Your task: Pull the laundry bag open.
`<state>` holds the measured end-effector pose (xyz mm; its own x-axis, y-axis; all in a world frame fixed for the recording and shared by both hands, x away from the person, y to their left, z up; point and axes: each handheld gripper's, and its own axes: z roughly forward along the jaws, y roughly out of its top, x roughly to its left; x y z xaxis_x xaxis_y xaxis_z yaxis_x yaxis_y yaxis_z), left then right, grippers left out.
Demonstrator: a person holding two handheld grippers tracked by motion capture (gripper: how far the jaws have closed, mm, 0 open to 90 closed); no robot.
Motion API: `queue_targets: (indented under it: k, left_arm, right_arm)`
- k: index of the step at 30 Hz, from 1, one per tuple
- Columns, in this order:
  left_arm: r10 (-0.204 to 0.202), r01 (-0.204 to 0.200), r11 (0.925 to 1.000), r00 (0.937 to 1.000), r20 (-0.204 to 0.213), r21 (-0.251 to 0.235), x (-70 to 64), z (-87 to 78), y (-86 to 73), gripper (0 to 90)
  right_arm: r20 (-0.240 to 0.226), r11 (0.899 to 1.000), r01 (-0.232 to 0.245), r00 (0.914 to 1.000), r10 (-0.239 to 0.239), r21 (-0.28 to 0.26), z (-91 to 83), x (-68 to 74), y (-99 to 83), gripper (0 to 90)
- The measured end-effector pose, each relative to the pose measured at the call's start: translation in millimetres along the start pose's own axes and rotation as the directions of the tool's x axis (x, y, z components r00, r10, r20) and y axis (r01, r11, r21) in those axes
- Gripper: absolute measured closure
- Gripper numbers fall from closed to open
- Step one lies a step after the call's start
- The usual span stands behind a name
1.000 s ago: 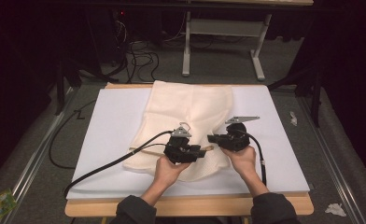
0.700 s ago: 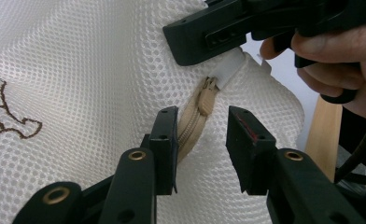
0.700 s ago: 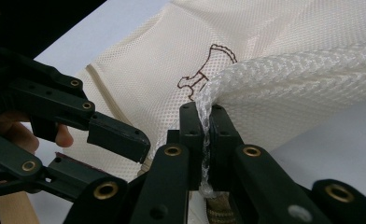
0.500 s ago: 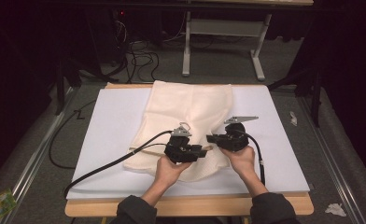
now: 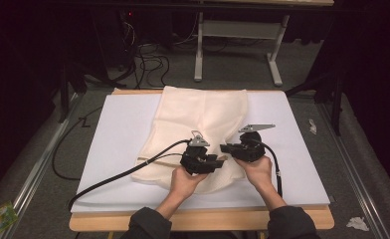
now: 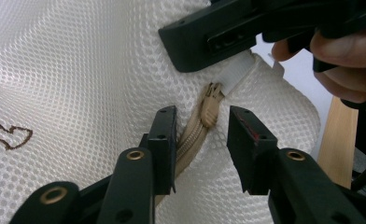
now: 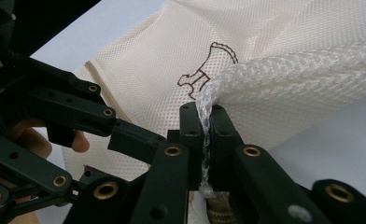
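the right gripper point(image 7: 208, 140) pinched the mesh bag point(image 5: 203, 119) edge, hiding the zipper point(image 6: 204, 116) end, while the left gripper point(image 6: 200, 144) fingers point(image 6: 165, 140) gaped around its pull.

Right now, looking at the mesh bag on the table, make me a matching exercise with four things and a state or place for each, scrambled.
Things:
1. left claw
2. right claw
3. zip pull
4. stitched brown animal

States or places:
A. shut on the mesh bag's edge
B. on the bag's fabric
C. open
D. between the open jaws

Pairs: 1-C, 2-A, 3-D, 4-B
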<state>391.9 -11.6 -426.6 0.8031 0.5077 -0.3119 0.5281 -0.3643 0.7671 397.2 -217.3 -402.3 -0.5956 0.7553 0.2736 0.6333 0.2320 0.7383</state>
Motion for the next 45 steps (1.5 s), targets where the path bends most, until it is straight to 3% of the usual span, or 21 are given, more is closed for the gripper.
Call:
queue_targets:
  k: [5,20,23,26,36,45]
  left_arm:
    - [0.031,-0.031,0.9995,0.9994,-0.013,-0.01,-3.8,-5.9,-0.2,64.4]
    - [0.062,-0.064,0.9972,0.9966,-0.055,-0.038,-12.3,-12.7,-4.6,64.1]
    - [0.066,-0.068,0.9967,0.9969,-0.043,-0.044,-13.9,-15.8,-4.1,64.8]
    - [0.051,-0.052,0.9985,0.9976,-0.046,-0.017,-10.8,-12.0,-4.8,64.2]
    - [-0.001,0.001,0.9993,0.9999,0.012,-0.037,-6.4,-2.9,-1.3,69.6]
    - [-0.008,0.007,0.9998,1.0,-0.005,-0.019,-4.3,3.4,-1.2,77.7]
  right_arm:
    - [-0.001,1.0,0.001,1.0,-0.001,0.005,0.4,-0.3,-0.7,88.1]
    - [0.002,1.0,0.013,0.9999,-0.013,0.007,1.3,3.5,-1.0,88.1]
    - [0.006,1.0,0.01,0.9999,-0.01,0.006,1.6,3.0,-0.9,88.1]
    - [0.005,1.0,0.009,0.9999,-0.01,0.007,1.2,3.2,-0.7,88.1]
    - [0.004,1.0,0.011,0.9999,-0.011,0.011,1.6,4.1,-0.2,88.1]
    - [0.001,1.0,0.021,0.9998,-0.021,0.016,5.1,8.6,2.5,88.1]
